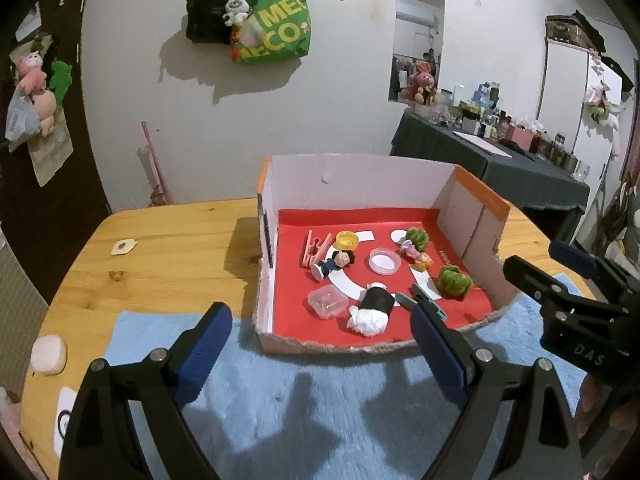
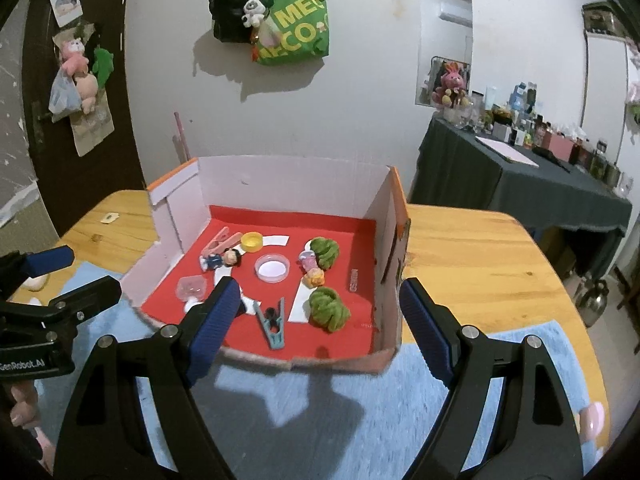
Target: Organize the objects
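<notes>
Both claws hang wide and empty above the blue mat point(image 1: 280, 392). Left gripper point(image 1: 320, 356), jaws spread far apart, nothing between the blue pads, nothing touched. Right gripper point(image 2: 316, 328), same story: fingers well apart, gripping nothing, hovering at the near edge of the cardboard box point(image 2: 280, 184). Everything sits inside on the red lining: pink clothespin point(image 1: 318, 246) at the back left beside the yellow cap point(image 1: 347, 239), a little doll figure point(image 1: 334, 264) lying on its side, a clear round lid point(image 1: 385, 261) in the middle, two green fuzzy balls point(image 2: 329, 309) toward the right wall, a teal clip point(image 2: 274, 326) near the front, a small clear case point(image 1: 327, 301) front left.
</notes>
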`<state>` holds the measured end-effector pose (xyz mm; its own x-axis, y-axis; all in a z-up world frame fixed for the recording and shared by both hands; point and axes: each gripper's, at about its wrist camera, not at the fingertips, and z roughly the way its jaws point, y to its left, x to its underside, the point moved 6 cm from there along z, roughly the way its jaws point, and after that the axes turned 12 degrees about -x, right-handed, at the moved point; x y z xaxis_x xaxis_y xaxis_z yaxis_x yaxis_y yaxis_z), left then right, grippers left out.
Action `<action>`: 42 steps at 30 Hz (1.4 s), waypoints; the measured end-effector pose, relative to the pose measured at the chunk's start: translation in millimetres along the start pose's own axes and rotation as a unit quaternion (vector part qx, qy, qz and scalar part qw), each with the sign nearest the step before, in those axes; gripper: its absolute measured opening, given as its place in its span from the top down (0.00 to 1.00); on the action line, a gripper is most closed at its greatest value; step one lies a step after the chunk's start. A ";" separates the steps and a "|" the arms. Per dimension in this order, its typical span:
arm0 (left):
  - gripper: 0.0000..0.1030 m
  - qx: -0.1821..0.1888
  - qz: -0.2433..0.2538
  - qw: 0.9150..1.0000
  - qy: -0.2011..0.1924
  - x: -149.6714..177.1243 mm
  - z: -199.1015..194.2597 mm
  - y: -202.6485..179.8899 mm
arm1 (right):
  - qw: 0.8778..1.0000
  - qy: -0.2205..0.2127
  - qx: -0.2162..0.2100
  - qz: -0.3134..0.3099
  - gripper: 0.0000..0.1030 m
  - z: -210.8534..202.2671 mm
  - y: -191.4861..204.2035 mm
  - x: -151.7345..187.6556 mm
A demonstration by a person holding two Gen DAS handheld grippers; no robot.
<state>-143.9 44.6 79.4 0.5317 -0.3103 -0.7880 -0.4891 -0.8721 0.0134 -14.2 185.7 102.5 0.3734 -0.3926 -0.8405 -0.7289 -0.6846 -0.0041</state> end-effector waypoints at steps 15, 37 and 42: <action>0.03 0.006 -0.021 0.997 0.077 68.6 13.4 11.1 | 0.998 0.057 0.018 0.015 0.12 -15.5 -0.7 72.6; 0.00 -0.044 0.006 0.989 0.140 103.2 62.0 -8.2 | 0.984 0.166 0.038 0.059 0.05 29.5 -23.5 121.5; 0.00 -0.050 0.003 0.989 0.139 102.9 62.7 -9.2 | 0.981 0.174 0.045 0.067 0.00 32.9 -24.1 120.7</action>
<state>-128.1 44.5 -40.4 0.7056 -0.3955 -0.5880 -0.4297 -0.8986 0.0888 29.5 175.0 -16.7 0.4321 -0.6726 -0.6007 -0.8271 -0.5611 0.0333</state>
